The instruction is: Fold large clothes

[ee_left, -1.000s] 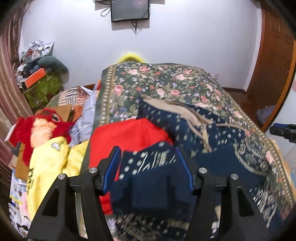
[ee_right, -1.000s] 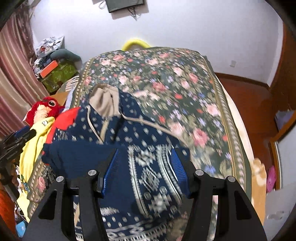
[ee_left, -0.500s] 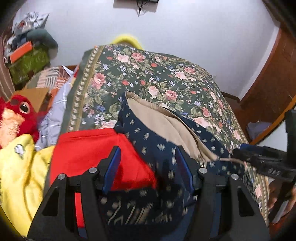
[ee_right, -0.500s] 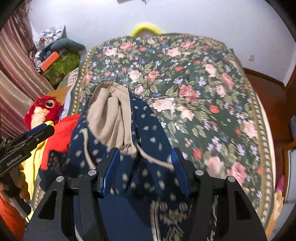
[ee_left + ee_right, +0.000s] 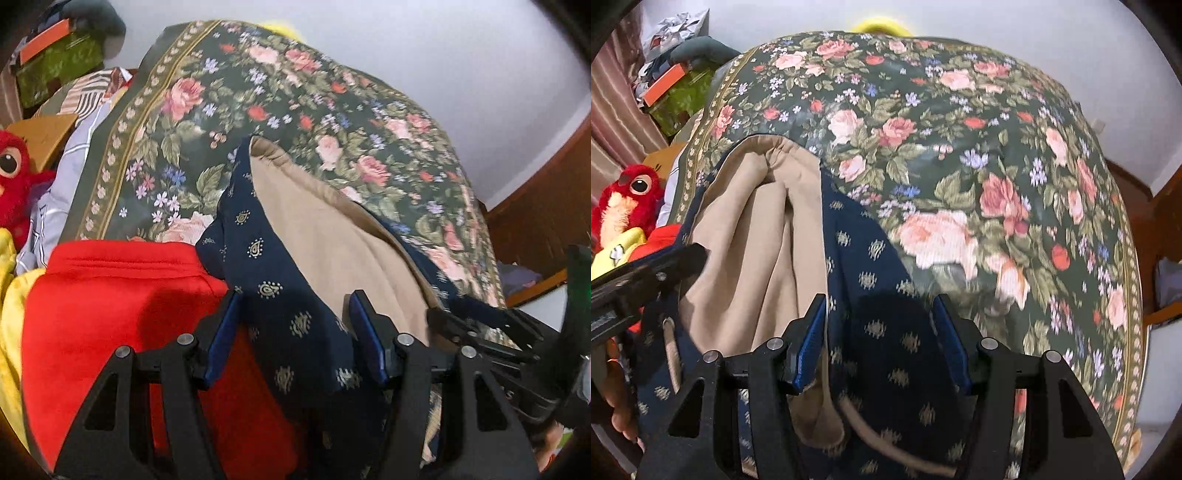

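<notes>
A navy patterned hoodie (image 5: 258, 247) with a beige-lined hood (image 5: 332, 229) lies on the floral bedspread (image 5: 258, 110). My left gripper (image 5: 295, 299) is shut on a thick fold of its navy fabric, low over the hood's left side. My right gripper (image 5: 880, 301) is shut on another navy fold of the hoodie (image 5: 864, 258), just right of the beige hood lining (image 5: 757, 221). Each gripper shows at the edge of the other's view: the right gripper (image 5: 480, 328) and the left gripper (image 5: 646, 269). A beige drawstring hangs below the right jaws.
A red garment (image 5: 122, 295) lies left of the hoodie, with a yellow one (image 5: 7, 295) beyond it. A red plush toy (image 5: 631, 199) and piled clutter (image 5: 672, 81) sit off the bed's left side. Dark wooden furniture (image 5: 535, 206) stands to the right.
Both grippers have carried their navy folds forward and down toward the hood. The hoodie's patterned lower body has gone from view and the beige hood now fills both views.
</notes>
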Demonstrator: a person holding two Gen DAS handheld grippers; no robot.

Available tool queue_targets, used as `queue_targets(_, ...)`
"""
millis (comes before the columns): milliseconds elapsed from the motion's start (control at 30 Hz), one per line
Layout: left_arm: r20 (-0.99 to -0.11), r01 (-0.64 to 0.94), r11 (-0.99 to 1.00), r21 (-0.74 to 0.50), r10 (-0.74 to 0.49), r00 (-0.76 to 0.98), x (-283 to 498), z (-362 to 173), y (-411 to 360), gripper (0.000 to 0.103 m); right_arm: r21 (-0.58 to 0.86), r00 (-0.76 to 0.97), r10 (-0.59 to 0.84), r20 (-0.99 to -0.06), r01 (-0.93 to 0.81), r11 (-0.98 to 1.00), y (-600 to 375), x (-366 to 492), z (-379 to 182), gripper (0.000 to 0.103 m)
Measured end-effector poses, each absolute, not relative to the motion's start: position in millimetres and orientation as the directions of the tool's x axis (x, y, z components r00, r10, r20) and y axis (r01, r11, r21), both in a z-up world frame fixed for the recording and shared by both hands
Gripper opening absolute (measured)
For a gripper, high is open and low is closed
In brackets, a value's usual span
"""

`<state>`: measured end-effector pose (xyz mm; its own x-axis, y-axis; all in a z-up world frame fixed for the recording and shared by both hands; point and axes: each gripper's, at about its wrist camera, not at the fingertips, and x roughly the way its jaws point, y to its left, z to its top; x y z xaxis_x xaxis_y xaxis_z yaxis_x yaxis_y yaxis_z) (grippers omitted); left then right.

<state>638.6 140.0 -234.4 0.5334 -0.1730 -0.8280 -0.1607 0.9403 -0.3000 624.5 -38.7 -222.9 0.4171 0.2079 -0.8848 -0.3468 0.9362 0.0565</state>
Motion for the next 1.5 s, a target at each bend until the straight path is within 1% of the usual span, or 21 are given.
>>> queue_targets(33, -0.825, -0.16, 0.94, -0.3, -0.172, 0.538, 639.5, -236.2, 139.7, 0.054, 0.035, 0.431, 0.196, -0.881, -0.353, 0.935, -37.7, 624.9, -223.9, 0.053)
queue_targets(67, -0.822, -0.156, 0.943, -0.294, -0.166, 0.545, 639.7, -236.1, 138.9, 0.049, 0.017, 0.446, 0.187, -0.875, -0.358, 0.934, -36.7, 624.5, -225.1, 0.053)
queue_targets(133, -0.815, -0.141, 0.952, -0.27, -0.149, 0.559, 639.0, -232.4, 136.6, 0.037, -0.04, 0.479, 0.156, -0.864, -0.373, 0.927, -35.1, 620.7, -227.5, 0.044)
queue_targets(167, -0.81, -0.125, 0.961, -0.248, -0.135, 0.57, 637.9, -228.7, 134.3, 0.027, -0.048, 0.484, 0.159, -0.861, -0.389, 0.92, -34.2, 620.7, -227.5, 0.042)
queue_targets(233, -0.803, -0.1, 0.978, -0.186, -0.093, 0.588, 635.7, -220.4, 127.9, 0.02, -0.05, 0.484, 0.169, -0.859, -0.407, 0.912, -35.9, 619.3, -226.5, 0.028)
queue_targets(267, -0.797, -0.084, 0.985, -0.151, -0.071, 0.6, 633.9, -215.4, 124.2, 0.014, -0.036, 0.477, 0.18, -0.86, -0.41, 0.912, -37.8, 619.7, -225.4, 0.023)
queue_targets(300, -0.787, -0.064, 0.993, -0.101, -0.041, 0.616, 631.0, -208.3, 117.9, 0.012, -0.019, 0.469, 0.19, -0.863, -0.405, 0.914, -40.2, 621.4, -223.8, 0.014)
queue_targets(367, -0.761, -0.037, 0.998, -0.042, -0.008, 0.648, 623.5, -192.2, 108.1, 0.011, 0.012, 0.462, 0.199, -0.864, -0.377, 0.926, -48.5, 623.9, -218.4, 0.012)
queue_targets(400, -0.75, -0.025, 0.999, -0.036, -0.011, 0.661, 619.4, -183.3, 105.3, 0.011, 0.012, 0.47, 0.193, -0.862, -0.361, 0.933, -52.6, 623.4, -214.2, 0.01)
queue_targets(500, -0.718, 0.018, 0.998, -0.061, -0.056, 0.694, 605.9, -153.5, 97.5, 0.01, 0.001, 0.501, 0.184, -0.846, -0.342, 0.94, -62.0, 614.8, -198.7, 0.01)
queue_targets(633, -0.665, 0.101, 0.99, -0.1, -0.142, 0.733, 574.1, -113.6, 86.4, 0.01, -0.021, 0.568, 0.203, -0.798, -0.362, 0.932, -74.6, 580.9, -163.2, 0.009)
queue_targets(733, -0.648, 0.154, 0.984, -0.087, -0.173, 0.742, 543.0, -99.2, 75.1, 0.01, -0.018, 0.584, 0.235, -0.777, -0.393, 0.919, -84.4, 551.7, -142.4, 0.009)
queue_targets(867, -0.644, 0.19, 0.98, -0.053, -0.179, 0.744, 501.5, -92.0, 70.9, 0.01, -0.011, 0.593, 0.266, -0.76, -0.421, 0.907, -99.2, 511.9, -126.5, 0.009)
queue_targets(1033, -0.659, 0.193, 0.979, -0.063, -0.186, 0.729, 462.5, -96.8, 82.0, 0.01, 0.003, 0.588, 0.289, -0.756, -0.438, 0.899, -116.7, 461.7, -125.0, 0.009)
queue_targets(1200, -0.681, 0.185, 0.981, -0.065, -0.18, 0.71, 427.4, -116.4, 90.6, 0.01, 0.022, 0.564, 0.295, -0.771, -0.441, 0.897, -128.4, 422.7, -141.6, 0.009)
queue_targets(1500, -0.765, 0.118, 0.992, -0.047, -0.112, 0.634, 388.8, -189.9, 102.9, 0.012, 0.081, 0.497, 0.283, -0.82, -0.39, 0.917, -144.6, 393.2, -186.9, 0.01)
